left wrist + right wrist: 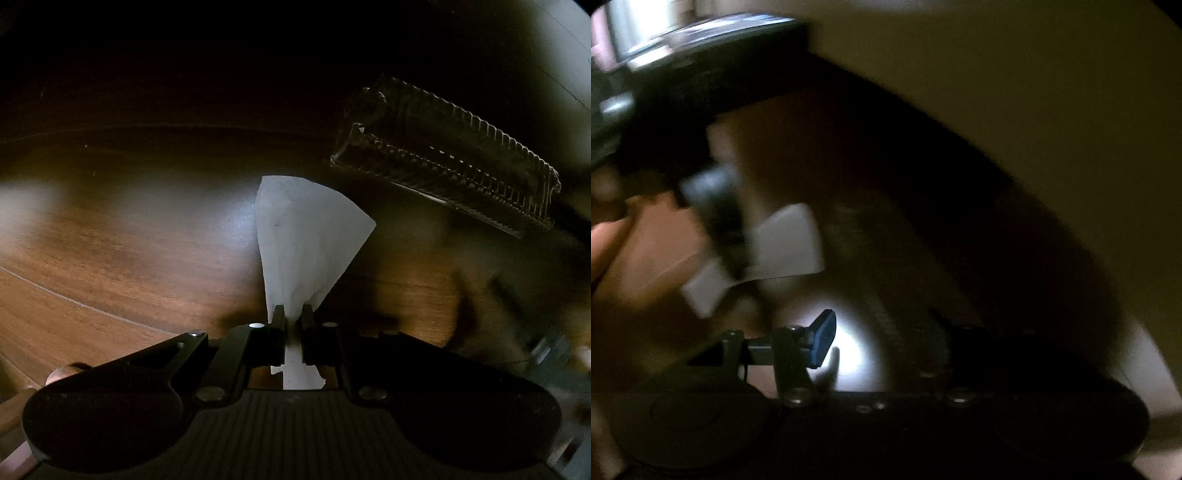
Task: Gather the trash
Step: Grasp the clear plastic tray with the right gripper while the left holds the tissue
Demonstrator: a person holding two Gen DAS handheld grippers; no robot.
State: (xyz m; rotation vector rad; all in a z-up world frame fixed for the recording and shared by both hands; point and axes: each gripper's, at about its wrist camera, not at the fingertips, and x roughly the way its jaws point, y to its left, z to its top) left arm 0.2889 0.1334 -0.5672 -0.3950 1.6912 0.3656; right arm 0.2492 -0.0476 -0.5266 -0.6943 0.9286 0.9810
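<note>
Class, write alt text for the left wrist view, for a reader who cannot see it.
The left gripper, its black fingers shut, pinches a white paper tissue that fans out above a dark brown wooden table. A clear ridged plastic container lies on the table, ahead and to the right, in dim light.

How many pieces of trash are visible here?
2: a white tissue pinched in the left gripper, and a clear plastic container on the wooden table beyond it. Dark areas may hide more.

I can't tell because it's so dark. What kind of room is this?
Probably a home, maybe a dining or living room, though it's too dark to be sure. There's a wooden table, a clear plastic food container on it, and a white napkin pinched in the left gripper.
</note>
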